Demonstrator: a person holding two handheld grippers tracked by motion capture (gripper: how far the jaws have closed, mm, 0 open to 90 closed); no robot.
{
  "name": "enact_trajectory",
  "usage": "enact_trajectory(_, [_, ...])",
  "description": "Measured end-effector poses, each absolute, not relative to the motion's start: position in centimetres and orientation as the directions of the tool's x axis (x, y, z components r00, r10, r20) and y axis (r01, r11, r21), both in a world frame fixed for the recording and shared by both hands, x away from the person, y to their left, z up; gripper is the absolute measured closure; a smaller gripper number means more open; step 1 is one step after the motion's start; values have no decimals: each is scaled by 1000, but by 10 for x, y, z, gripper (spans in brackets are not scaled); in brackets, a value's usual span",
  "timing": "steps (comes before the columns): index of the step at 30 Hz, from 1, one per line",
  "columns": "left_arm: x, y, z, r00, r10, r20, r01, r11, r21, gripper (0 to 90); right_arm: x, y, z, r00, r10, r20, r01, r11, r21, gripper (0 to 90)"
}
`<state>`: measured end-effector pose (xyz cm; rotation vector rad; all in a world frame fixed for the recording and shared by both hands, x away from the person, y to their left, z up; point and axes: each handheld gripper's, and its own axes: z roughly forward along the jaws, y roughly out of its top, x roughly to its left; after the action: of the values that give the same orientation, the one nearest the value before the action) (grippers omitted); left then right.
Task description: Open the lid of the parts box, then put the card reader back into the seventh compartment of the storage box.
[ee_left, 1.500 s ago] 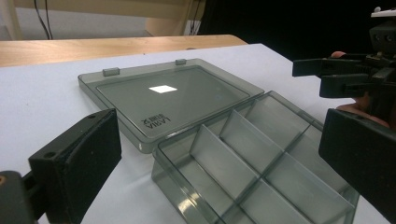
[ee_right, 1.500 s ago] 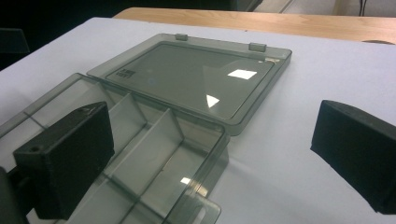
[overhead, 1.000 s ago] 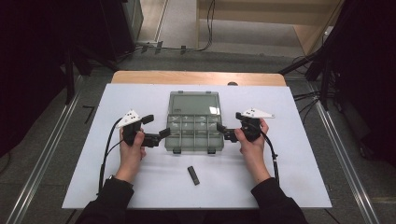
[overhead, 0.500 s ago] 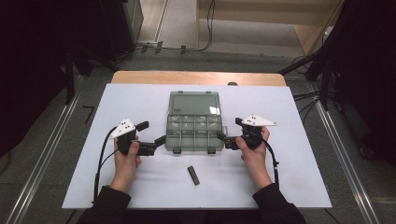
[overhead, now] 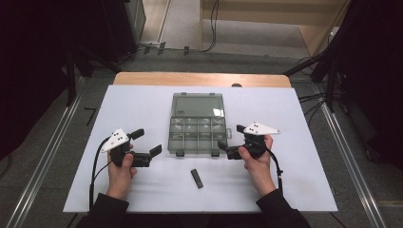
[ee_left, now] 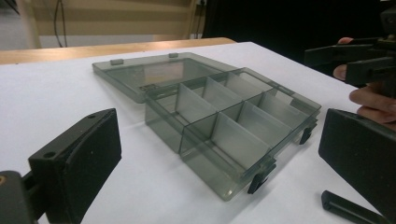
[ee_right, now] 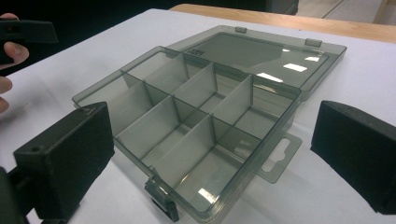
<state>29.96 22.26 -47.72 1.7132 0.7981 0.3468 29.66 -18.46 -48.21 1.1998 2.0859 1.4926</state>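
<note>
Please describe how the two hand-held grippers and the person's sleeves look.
Each gripper, left gripper and right gripper, is black with two flat rectangular jaws and carries a pale three-cornered plate with small dark dots. A black cable trails from each. The sleeves are dark.

No text, label or number can be read anywhere.

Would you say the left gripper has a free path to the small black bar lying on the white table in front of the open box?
Probably yes. The left gripper is open and the small black bar lies on bare white table to its right, with nothing between them; the translucent grey compartment box sits farther back.
</note>
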Motion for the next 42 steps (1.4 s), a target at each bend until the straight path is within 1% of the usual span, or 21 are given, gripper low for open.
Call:
enact_trajectory(8, [289, 235, -477, 722, 671, -168, 320, -109, 941, 0, 290, -182, -474, -624, 750, 220, 437, 101, 894, 0])
enact_trajectory(12, [284, 241, -477, 719, 675, -168, 321, -108, 941, 0, 288, -181, -470, -634, 747, 201, 421, 115, 900, 0])
enact_trajectory(17, [278, 248, -478, 714, 682, -160, 320, -114, 941, 0, 285, -177, -467, -647, 734, 204, 419, 120, 900, 0])
enact_trajectory(27, [265, 265, -480, 699, 698, -157, 319, -108, 942, 0, 273, -164, -457, -715, 673, 188, 392, 164, 905, 0])
enact_trajectory(29, [263, 269, -481, 695, 702, -157, 319, -105, 942, 0, 271, -162, -456, -725, 664, 183, 384, 171, 907, 52])
enact_trajectory(32, [260, 273, -481, 693, 704, -155, 312, -100, 945, 0, 267, -159, -454, -748, 639, 180, 378, 188, 907, 57])
enact_trajectory(33, [259, 275, -481, 692, 706, -151, 310, -101, 945, 0, 266, -158, -454, -756, 629, 181, 376, 191, 907, 93])
enact_trajectory(34, [258, 276, -481, 691, 706, -152, 310, -100, 946, 0, 264, -157, -454, -769, 615, 177, 366, 195, 910, 148])
enact_trajectory(36, [258, 278, -482, 690, 708, -147, 309, -106, 945, 0, 262, -154, -454, -804, 566, 182, 354, 211, 911, 164])
enact_trajectory(38, [257, 280, -482, 688, 710, -149, 310, -102, 945, 0, 259, -151, -455, -828, 531, 181, 348, 233, 908, 227])
enact_trajectory(39, [256, 280, -482, 688, 710, -152, 309, -97, 946, 0, 258, -149, -455, -837, 518, 178, 344, 245, 907, 230])
enact_trajectory(40, [255, 281, -482, 689, 710, -148, 309, -103, 946, 0, 256, -147, -455, -846, 504, 175, 340, 256, 905, 252])
enact_trajectory(42, [254, 282, -482, 687, 712, -144, 304, -102, 947, 0, 251, -143, -456, -859, 484, 165, 328, 275, 904, 343])
